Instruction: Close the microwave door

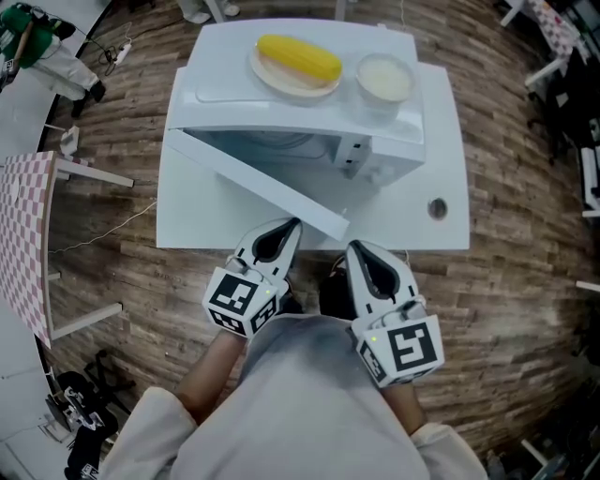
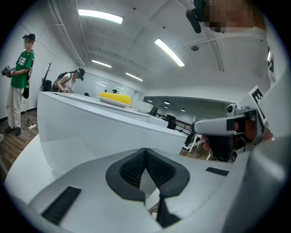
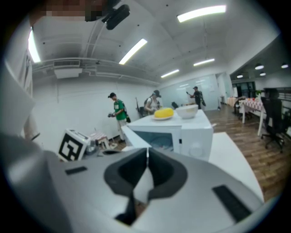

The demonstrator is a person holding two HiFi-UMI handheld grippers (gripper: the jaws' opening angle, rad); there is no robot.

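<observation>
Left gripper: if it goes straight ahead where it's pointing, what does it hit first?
Probably the open microwave door, on its outer face near the free edge. The left gripper, jaws shut, points at it from close by; the exact gap is unclear.

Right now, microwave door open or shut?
Open. The microwave door swings out at an angle from the microwave, leaving the cavity exposed.

Place: open-plan lab or workroom
Floor: brown wood-plank floor (image 1: 506, 281)
Ceiling: long white strip lights (image 3: 200, 12)
People: 3 standing, 1 in a green shirt (image 3: 119, 110)
Furniture: white square table (image 1: 448, 141), black office chairs (image 3: 273, 120)
</observation>
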